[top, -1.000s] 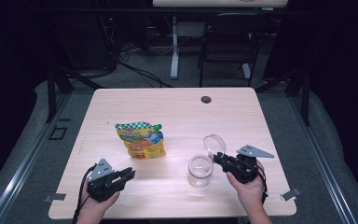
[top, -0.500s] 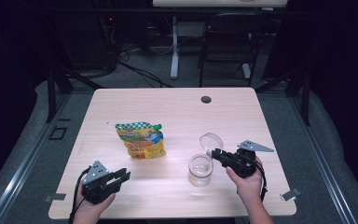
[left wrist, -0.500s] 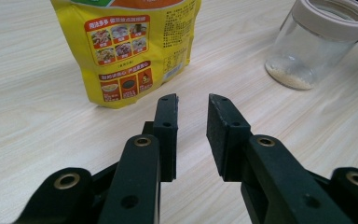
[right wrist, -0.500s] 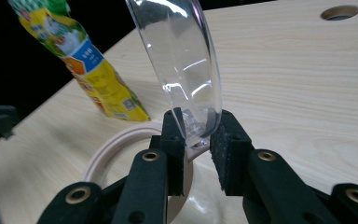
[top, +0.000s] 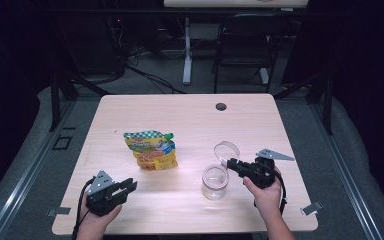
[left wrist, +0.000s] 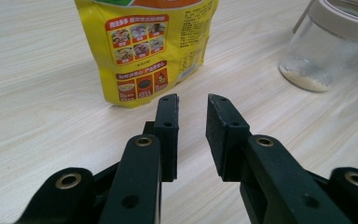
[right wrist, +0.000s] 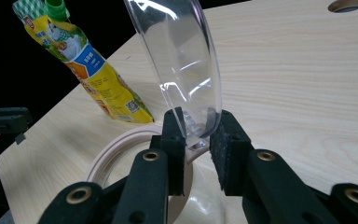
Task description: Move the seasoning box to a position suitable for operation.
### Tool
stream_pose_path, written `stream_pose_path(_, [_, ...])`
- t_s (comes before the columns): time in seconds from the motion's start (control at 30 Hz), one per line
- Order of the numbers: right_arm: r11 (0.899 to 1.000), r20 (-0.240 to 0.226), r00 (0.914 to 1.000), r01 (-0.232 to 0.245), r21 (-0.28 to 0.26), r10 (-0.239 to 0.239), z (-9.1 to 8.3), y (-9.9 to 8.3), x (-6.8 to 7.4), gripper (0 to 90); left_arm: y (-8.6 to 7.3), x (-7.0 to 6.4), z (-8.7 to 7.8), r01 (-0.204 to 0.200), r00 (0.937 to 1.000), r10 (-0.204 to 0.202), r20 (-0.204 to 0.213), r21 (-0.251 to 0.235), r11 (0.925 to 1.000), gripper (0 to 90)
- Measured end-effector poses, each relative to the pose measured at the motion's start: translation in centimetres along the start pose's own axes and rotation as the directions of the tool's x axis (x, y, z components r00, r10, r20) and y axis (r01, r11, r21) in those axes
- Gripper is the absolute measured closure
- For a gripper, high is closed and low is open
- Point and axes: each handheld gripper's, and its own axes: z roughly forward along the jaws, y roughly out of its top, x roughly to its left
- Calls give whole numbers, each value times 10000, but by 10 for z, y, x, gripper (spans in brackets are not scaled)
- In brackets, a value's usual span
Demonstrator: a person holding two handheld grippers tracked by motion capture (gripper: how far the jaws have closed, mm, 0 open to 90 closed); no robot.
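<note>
Right now the right claw (right wrist: 197,128) pinches the lower edge of a clear lid (right wrist: 179,65), which stands tilted up over the pale rim of a glass jar (top: 215,181); in the high view that claw (top: 228,162) sits just beside the jar, at the near right of the wooden table (top: 190,112), with the lid (top: 226,150) raised behind the jar's mouth. A thin layer of pale grains lies in the bottom of the jar (left wrist: 326,46). Over at the near left, the left claw (top: 129,185) rests low above the table with its jaws spread a little and nothing between them (left wrist: 192,105). It points toward a yellow pouch (top: 150,149) with a green cap, which lies flat well apart from the jar, left of it.
</note>
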Motion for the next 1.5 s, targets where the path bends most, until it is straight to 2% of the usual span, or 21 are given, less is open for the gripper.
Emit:
stream_pose_path(0.23, [9997, 163, 9996, 221, -65, -220, -2, -3, 1, 721, -2, 9, 3, 183, 9998, -183, -44, -50, 9998, 647])
stream_pose_path(0.27, [9998, 157, 9997, 186, -120, -184, -3, -3, 1, 699, -2, 12, 4, 163, 9998, -164, -111, -67, 9998, 633])
stream_pose_path(0.33, [9996, 145, 9997, 207, -188, -204, -6, -5, 0, 675, -2, 15, 5, -143, 9991, 133, -409, -224, 9996, 587])
stream_pose_path(0.4, [9994, 194, 9995, 267, -232, -263, -9, -7, 1, 656, 0, 19, 7, -74, 9992, 59, -387, -380, 9993, 554])
stream_pose_path(0.57, [9977, 469, 9971, 606, -296, -592, -22, -14, 3, 619, 5, 31, 12, -3, 9991, -12, -426, -363, 9993, 482])
stream_pose_path(0.73, [9969, 691, 9953, 698, -365, -672, -32, -20, 4, 613, 11, 46, 17, 240, 9997, -243, -46, -502, 9984, 449])
stream_pose_path(0.8, [9959, 830, 9933, 835, -337, -804, -35, -23, 3, 603, 12, 50, 19, 187, 9998, -181, 130, -448, 9988, 441])
stream_pose_path(0.87, [9959, 965, 9922, 827, -357, -789, -39, -26, 3, 594, 13, 53, 24, 306, 9987, -277, 422, -680, 9972, 433])
stream_pose_path(1.0, [9971, 1217, 9905, 682, -341, -636, -44, -30, 0, 565, 16, 56, 34, 67, 9990, -36, 451, -692, 9976, 405])
stream_pose_path(1.23, [9980, 1413, 9894, 418, -465, -349, -51, -36, -4, 557, 20, 60, 49, 83, 9981, -48, 619, -570, 9983, 396])
stream_pose_path(1.37, [9986, 1498, 9885, 291, -450, -220, -53, -39, -6, 554, 22, 64, 59, -68, 9968, 117, 786, -621, 9980, 399])
stream_pose_path(1.5, [9988, 1602, 9870, 197, -456, -121, -56, -42, -8, 551, 22, 69, 66, 190, 9951, -127, 977, -642, 9978, 406])
